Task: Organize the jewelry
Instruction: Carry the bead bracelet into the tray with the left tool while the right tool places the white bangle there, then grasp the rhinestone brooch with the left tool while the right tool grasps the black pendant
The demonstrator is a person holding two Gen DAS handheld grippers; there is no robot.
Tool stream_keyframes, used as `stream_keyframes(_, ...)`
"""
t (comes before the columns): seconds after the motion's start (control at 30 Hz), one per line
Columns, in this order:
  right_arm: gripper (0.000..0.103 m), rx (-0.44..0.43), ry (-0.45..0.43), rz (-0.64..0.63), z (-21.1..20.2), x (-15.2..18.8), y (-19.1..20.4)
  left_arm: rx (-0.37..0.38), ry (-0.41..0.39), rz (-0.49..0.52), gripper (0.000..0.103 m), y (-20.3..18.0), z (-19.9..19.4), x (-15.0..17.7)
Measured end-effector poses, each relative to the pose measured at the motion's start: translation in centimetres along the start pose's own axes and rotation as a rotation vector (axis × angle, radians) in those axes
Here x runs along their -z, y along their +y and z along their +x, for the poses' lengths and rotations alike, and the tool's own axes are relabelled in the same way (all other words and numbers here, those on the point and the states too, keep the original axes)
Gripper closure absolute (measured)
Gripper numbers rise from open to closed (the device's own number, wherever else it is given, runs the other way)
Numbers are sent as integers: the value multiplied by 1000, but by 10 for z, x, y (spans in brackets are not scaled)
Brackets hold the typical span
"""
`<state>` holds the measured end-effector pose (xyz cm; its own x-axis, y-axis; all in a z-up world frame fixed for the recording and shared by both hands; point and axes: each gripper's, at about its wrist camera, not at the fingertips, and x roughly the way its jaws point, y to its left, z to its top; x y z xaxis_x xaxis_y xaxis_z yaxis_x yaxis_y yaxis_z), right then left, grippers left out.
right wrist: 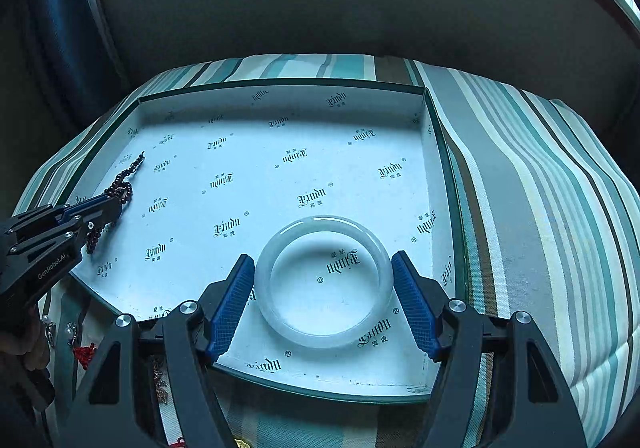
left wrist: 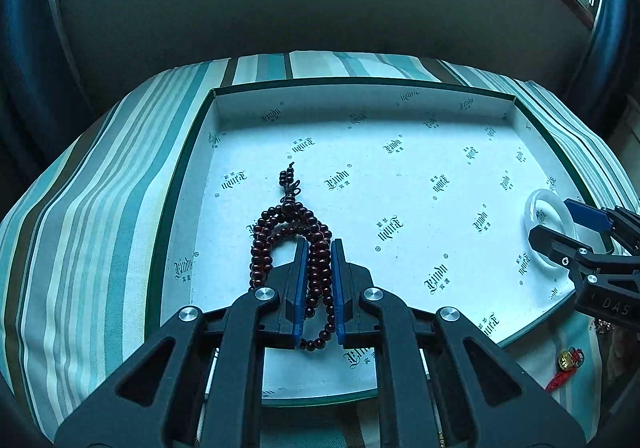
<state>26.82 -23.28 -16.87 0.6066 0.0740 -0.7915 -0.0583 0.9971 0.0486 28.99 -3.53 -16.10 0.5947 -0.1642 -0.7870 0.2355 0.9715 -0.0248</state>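
Note:
A shallow box (left wrist: 188,183) with a green rim and white printed lining lies on a striped cushion. My left gripper (left wrist: 320,248) is shut on a strand of dark red beads (left wrist: 280,224), whose loops and tassel rest on the lining in the box's left part. In the right wrist view, the left gripper (right wrist: 108,203) and the beads (right wrist: 124,187) appear at the left. My right gripper (right wrist: 323,262) has its blue pads pressed on both sides of a white translucent bangle (right wrist: 324,226), low over the box (right wrist: 444,175) floor near its right front. The left wrist view shows the bangle (left wrist: 536,203) and the right gripper (left wrist: 550,219) at its right edge.
The striped teal and white cushion (right wrist: 520,207) extends around the box. More jewelry lies in front of the box: a red knotted charm with a gold piece (left wrist: 566,362), another red knot (right wrist: 84,354) and pearl pieces (right wrist: 70,330). A dark wall and windows stand behind.

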Motion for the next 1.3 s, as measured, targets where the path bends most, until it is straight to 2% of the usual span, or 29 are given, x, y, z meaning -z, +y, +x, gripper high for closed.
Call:
stream_keyframes(0.13, 33, 5, 5, -17, 2, -1, 1, -2, -4, 7, 84, 0, 1, 2)
stream_keyframes(0.2, 32, 7, 4, -23, 2, 1, 2, -7, -5, 5, 64, -1, 1, 2)
stream_keyframes(0.33, 28, -10, -3, -9, 1, 0, 0, -9, -6, 9, 56, -3, 0, 3)
stream_keyframes(0.5, 28, -22, -26, 18, -13, -2, -4, -15, -16, -1, 37, -1, -10, 3)
stream_keyframes(0.67, 28, -25, -61, 4, -43, 2, 3, -24, -40, -10, 33, -1, -34, 3)
stream_keyframes(0.83, 28, -45, -64, -12, -73, 25, 16, -38, -48, -8, 33, -3, -68, 17)
stream_keyframes(1.13, 29, -98, 3, -45, -100, 84, 43, -92, -19, 9, 33, -12, -118, 75)
stream_keyframes(1.2, 40, -114, 27, -59, -100, 95, 50, -96, -4, -6, 33, -11, -124, 89)
stream_keyframes(1.3, 46, -136, 58, -85, -99, 108, 63, -109, 13, -20, 34, -9, -130, 107)
